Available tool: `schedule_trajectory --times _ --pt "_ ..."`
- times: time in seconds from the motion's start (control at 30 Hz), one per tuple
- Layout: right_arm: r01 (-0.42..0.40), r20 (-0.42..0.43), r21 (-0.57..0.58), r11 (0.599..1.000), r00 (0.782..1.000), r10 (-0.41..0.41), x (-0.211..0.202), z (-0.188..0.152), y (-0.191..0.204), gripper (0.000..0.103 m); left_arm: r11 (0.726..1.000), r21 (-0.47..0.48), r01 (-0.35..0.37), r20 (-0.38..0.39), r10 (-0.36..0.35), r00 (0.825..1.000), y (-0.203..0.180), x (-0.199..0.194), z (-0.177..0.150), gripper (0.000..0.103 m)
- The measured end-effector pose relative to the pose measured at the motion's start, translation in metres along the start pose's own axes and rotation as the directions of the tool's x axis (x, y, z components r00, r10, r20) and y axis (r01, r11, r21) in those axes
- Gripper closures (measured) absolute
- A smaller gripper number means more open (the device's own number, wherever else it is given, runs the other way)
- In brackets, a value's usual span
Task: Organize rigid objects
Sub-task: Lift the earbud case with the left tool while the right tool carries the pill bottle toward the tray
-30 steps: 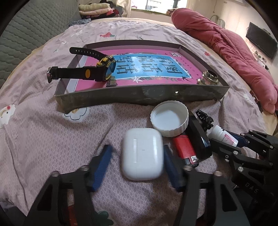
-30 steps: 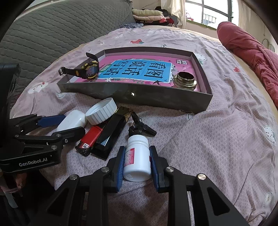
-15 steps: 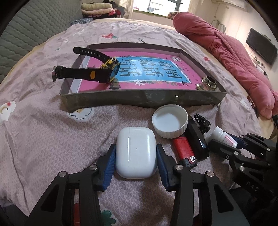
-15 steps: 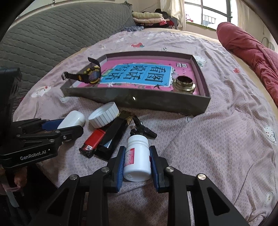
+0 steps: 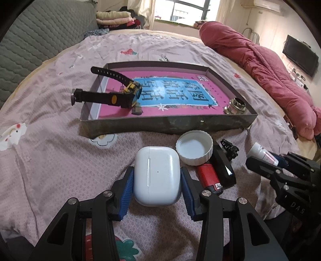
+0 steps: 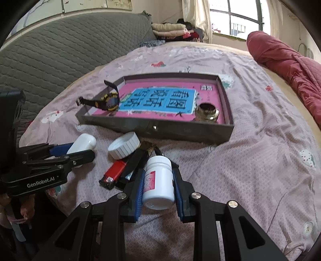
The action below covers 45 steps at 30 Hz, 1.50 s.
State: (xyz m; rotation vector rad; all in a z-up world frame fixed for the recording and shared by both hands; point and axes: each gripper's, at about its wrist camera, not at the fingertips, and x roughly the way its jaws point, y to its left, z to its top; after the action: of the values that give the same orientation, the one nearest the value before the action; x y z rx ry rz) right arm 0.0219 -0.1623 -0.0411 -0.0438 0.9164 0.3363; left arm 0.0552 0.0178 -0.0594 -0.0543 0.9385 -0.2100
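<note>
Earbud case point(image 5: 157, 176), left wrist view: now clamped between the jaws of the left gripper point(image 5: 157, 187), which were apart a second ago; lifted off the bed point(image 5: 50, 160).
Pill bottle point(image 6: 158, 181), right wrist view: held clamped as before by the right gripper point(image 6: 158, 190).
Tray point(image 6: 160, 129): judged the destination of both.

Bedroom, daylight. Wide bed under a pale pink patterned cotton sheet point(image 5: 50, 160), wrinkled, with small cartoon prints. Grey quilted padded headboard point(image 6: 50, 56) along the left side. Rumpled dark pink quilted duvet point(image 5: 270, 80) heaped along the right. Folded cream and pink blankets point(image 5: 114, 18) stacked at the far end, beside a bright multi-pane window point(image 6: 240, 18) with cream curtains. Black flat-screen television point(image 5: 300, 55) on the pale right wall.
</note>
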Motion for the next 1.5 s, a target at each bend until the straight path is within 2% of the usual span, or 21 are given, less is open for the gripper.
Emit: schedule_trajectory --times 0.3,0.73,1.13,1.5 --pt "0.008 0.036 -0.020 1.000 0.999 -0.007 -0.008 0.004 0.003 0.076 1.000 0.006 -0.001 0.037 0.001 0.999 -0.001 -0.016 0.002 0.057" --pt "0.006 0.052 -0.035 0.999 0.999 -0.004 -0.012 0.005 0.008 0.076 1.000 -0.004 -0.001 0.050 0.002 0.999 0.000 -0.021 0.004 0.057" --pt "0.001 0.120 -0.046 0.999 0.993 0.005 -0.021 0.020 0.013 0.076 1.000 0.000 -0.018 0.090 0.018 0.996 -0.004 -0.031 0.012 0.057" --pt "-0.009 0.179 -0.015 1.000 0.984 0.011 -0.024 0.038 0.008 0.076 0.998 -0.054 -0.014 0.115 0.021 0.993 0.001 -0.034 0.031 0.057"
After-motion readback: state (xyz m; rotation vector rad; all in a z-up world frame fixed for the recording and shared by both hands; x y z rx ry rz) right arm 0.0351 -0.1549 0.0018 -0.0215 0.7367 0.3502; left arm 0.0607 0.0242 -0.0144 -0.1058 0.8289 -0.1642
